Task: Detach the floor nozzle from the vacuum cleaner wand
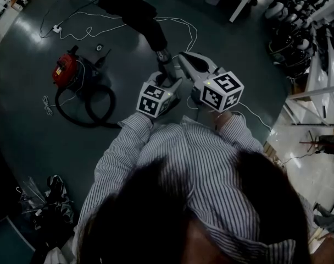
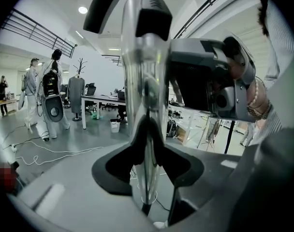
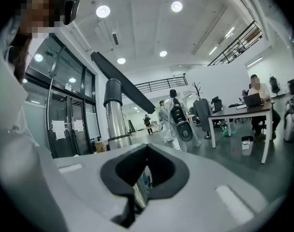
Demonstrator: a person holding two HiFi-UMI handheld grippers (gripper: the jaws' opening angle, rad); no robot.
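Above the dark floor (image 1: 222, 32) we hold the chrome wand (image 2: 142, 81) in both grippers. The left gripper (image 2: 146, 168) has its jaws closed on the tube, and the right gripper (image 3: 139, 185) is clamped on it too, close beside the left. The black floor nozzle (image 1: 131, 10) sits on the wand's far end (joined there by a dark collar (image 3: 112, 88)), raised off the ground. Well to our left, the red vacuum cleaner (image 1: 65, 70) lies with its hose (image 1: 98, 125) looped beside it

Dark glossy floor (image 1: 222, 65), round ceiling lights (image 3: 103, 11), a desk (image 3: 239, 111).
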